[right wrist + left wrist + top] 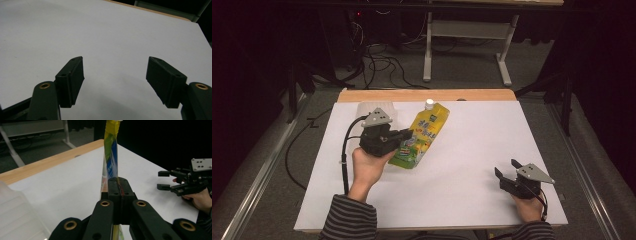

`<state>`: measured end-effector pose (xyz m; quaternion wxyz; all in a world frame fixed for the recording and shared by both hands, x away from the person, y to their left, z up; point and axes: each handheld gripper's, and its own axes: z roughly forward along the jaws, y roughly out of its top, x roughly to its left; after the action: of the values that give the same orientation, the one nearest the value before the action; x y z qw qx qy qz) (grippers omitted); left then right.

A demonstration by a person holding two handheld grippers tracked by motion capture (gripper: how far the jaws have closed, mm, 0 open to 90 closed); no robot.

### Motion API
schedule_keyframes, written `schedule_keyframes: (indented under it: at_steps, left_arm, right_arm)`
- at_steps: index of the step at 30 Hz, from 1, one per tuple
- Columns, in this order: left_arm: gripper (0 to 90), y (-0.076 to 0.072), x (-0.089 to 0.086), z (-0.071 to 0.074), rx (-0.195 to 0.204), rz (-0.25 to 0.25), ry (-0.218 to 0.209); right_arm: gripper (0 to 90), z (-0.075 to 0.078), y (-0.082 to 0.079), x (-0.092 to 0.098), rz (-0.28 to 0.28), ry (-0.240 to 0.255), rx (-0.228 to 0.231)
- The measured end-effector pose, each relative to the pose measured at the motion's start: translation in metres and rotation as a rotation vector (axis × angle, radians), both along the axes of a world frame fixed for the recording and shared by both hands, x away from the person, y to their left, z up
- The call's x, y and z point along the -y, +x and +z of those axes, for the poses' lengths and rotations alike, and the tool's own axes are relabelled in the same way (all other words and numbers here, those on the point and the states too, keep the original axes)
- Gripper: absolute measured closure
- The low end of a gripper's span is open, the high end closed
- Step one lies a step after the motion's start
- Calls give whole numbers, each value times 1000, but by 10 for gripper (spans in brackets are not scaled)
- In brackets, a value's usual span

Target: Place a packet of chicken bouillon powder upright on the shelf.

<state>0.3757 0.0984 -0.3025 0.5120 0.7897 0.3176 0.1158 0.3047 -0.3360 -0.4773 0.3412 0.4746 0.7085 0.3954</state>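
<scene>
A yellow-and-green drink pouch with a white cap hangs tilted above the white sheet, cap toward the far edge. My left gripper is shut on the pouch's left edge. In the left gripper view the pouch stands edge-on, pinched between the closed jaws of my left gripper. My right gripper rests near the front right corner of the sheet, open with nothing between its jaws. It also appears at the right of the left gripper view as the other gripper. The right gripper view has my right gripper over bare white sheet.
A translucent plastic container sits behind the left hand near the far left of the white sheet; its wall is close at the lower left. A wooden table edge runs along the far side. Cables and a table frame lie on the floor beyond.
</scene>
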Motion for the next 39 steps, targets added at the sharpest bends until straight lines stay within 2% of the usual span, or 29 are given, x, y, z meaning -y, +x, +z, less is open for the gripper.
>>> schedule_keyframes:
  at_steps: [3, 7, 9, 14, 17, 19, 21, 26, 30, 33, 35, 39]
  left_arm:
    - [900, 1, -11, 3, 15, 33, -3]
    - [900, 2, -21, 8, 55, 79, 25]
    - [900, 3, -26, 9, 62, 95, 31]
    - [900, 11, -38, 8, 55, 134, 16]
    - [900, 14, -41, 6, 71, 169, 50]
    - [900, 17, -42, 5, 75, 183, 58]
    - [900, 20, -43, 3, 84, 196, 78]
    - [900, 28, -47, -3, 77, 214, 84]
    - [900, 36, -47, -13, 75, 227, 94]
    - [900, 44, -47, -22, 74, 242, 129]
    - [900, 46, -48, -25, 73, 247, 130]
    - [900, 50, -49, -34, 114, 254, 158]
  right_arm:
    - [312, 0, 0, 0, 4, -2, 4]
    - [311, 0, 0, 0, 3, -1, 1]
    - [312, 0, 0, 0, 4, -6, 0]
    - [312, 0, 0, 0, -3, 5, -2]
    - [312, 0, 0, 0, -1, 4, -3]
    - [311, 0, 0, 0, -1, 3, -1]
    - [311, 0, 0, 0, -3, 6, -3]
    - [311, 0, 0, 1, 2, 4, 2]
    - [312, 0, 0, 1, 1, 4, 2]
    - [311, 0, 0, 0, 1, 4, -3]
    - [312, 0, 0, 0, 0, 3, -2]
    - [312, 0, 0, 0, -1, 5, -5]
